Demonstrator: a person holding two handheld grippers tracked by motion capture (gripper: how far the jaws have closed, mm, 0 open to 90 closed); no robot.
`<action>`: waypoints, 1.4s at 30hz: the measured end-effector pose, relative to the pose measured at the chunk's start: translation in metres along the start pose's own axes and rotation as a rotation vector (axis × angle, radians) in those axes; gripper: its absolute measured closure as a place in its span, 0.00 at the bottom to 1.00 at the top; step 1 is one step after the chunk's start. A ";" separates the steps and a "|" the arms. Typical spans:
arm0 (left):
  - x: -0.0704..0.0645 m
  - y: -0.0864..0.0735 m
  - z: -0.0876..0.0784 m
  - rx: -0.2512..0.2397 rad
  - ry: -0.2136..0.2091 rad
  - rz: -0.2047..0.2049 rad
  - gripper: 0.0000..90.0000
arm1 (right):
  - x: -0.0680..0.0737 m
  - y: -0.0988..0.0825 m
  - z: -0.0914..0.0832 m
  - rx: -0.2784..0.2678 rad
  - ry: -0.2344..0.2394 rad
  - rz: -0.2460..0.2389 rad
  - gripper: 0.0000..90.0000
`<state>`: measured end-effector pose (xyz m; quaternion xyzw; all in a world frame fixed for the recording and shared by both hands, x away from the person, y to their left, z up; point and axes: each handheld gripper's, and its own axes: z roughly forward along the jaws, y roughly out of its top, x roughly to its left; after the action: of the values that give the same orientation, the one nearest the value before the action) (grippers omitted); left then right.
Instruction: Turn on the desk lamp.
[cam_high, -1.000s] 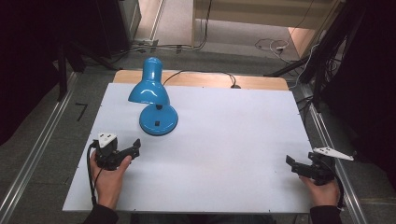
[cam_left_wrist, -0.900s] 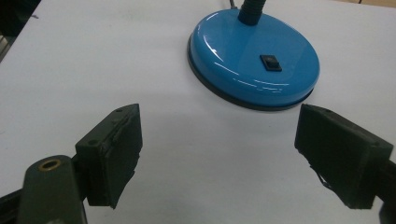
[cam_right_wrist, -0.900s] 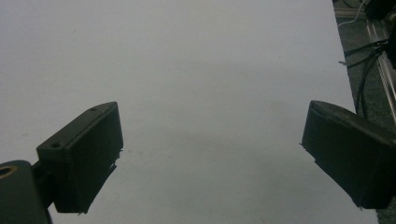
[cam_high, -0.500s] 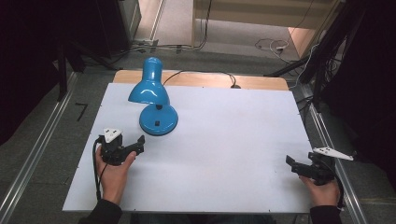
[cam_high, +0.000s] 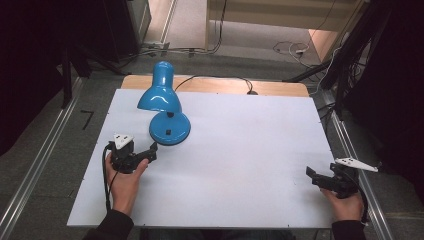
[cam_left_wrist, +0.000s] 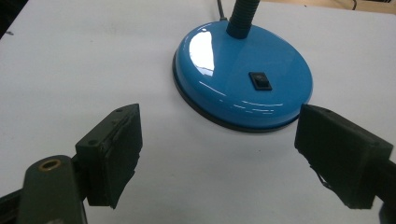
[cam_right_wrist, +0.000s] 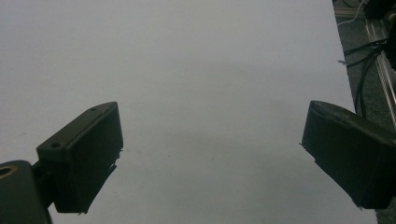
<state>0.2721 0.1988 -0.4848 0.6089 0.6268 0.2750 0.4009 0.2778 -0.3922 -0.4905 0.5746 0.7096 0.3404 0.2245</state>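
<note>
While nothing had yet been grasped, the left gripper (cam_high: 150, 151) hovered just short of the blue lamp (cam_high: 165, 107), its 2 fingers (cam_left_wrist: 112, 151) spread wide and empty, the lamp's base at 12 o'clock from them. That lamp stood at the desk's (cam_high: 240, 150) 10 o'clock: glossy enamelled metal, round domed base with a small black rocker switch (cam_left_wrist: 260, 80), ribbed neck, bell shade. Reaching the lamp likely remained. At 4 o'clock, the right gripper (cam_high: 315, 176) rested over matte white desk, fingers (cam_right_wrist: 84, 151) equally wide, holding nothing.
</note>
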 end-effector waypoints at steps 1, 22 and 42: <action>-0.001 0.000 0.001 -0.001 0.000 0.001 0.17 | 0.000 0.000 0.000 0.000 0.000 0.000 0.04; -0.005 0.008 0.012 -0.006 -0.005 0.002 0.18 | 0.000 0.000 0.000 0.002 0.000 0.001 0.04; -0.010 0.015 0.020 -0.023 -0.006 -0.002 0.21 | 0.001 0.000 0.001 0.003 0.001 0.002 0.04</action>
<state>0.2963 0.1875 -0.4807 0.6046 0.6228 0.2800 0.4102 0.2786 -0.3914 -0.4910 0.5756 0.7096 0.3400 0.2227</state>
